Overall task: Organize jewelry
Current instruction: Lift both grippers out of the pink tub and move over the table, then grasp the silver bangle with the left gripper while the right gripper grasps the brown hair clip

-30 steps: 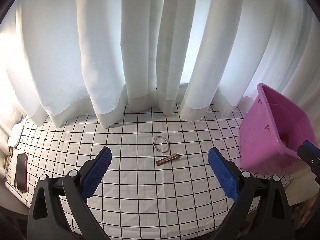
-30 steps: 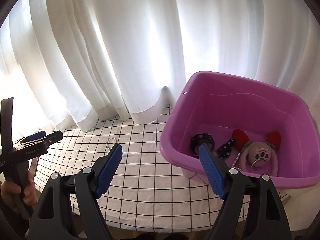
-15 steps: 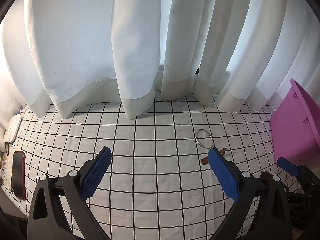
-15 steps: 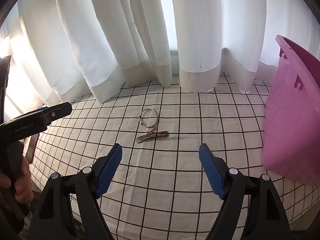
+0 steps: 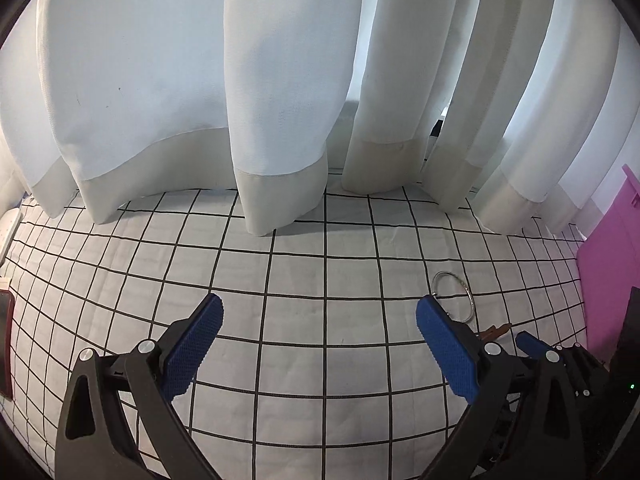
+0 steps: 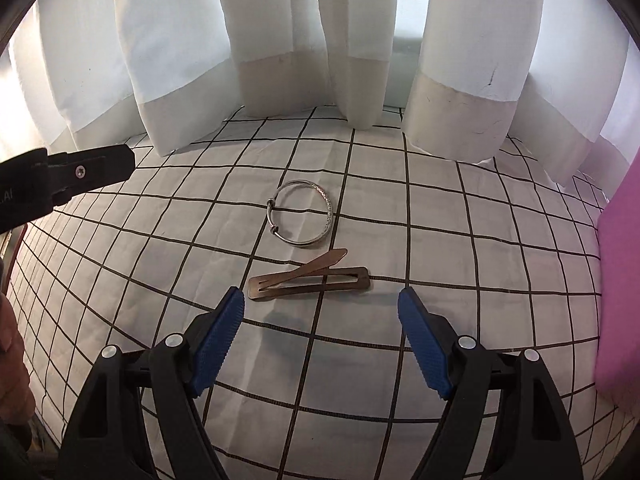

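Right gripper (image 6: 320, 336): I see its jaws spread wide, with nothing between the blue pads (image 6: 218, 344). It points down at the cloth, low centre of the right wrist frame.
Left gripper (image 5: 318, 344): I see its jaws wide apart too, holding nothing. Only bare cloth lies between its pads (image 5: 192, 348).
Bangle (image 6: 302, 213): a silver ring lying flat on the cloth, centre of the right wrist frame, above the right gripper. In the left wrist frame it sits right of centre (image 5: 454, 296), partly hidden behind the right pad.
Clip (image 6: 308, 278): a flat bronze hair clip with its tongue lifted at an angle, lying just below the bangle and apart from it. It lies just above the right gripper's pads, closer to the left one, and touches neither. In the left wrist frame I see only a small part of it (image 5: 494, 332).
Bin (image 6: 618, 280): pink, at the right edge of both frames. I cannot see inside it.
Cloth (image 6: 460, 240): white with a black grid, covering the surface under everything.
Curtain (image 6: 280, 20): white folds across the top of both frames, hems resting on the cloth.
Hand (image 6: 14, 360): part of it shows at the left edge of the right wrist frame.
Phone (image 5: 5, 344): a red-edged device at the left edge of the left wrist frame.
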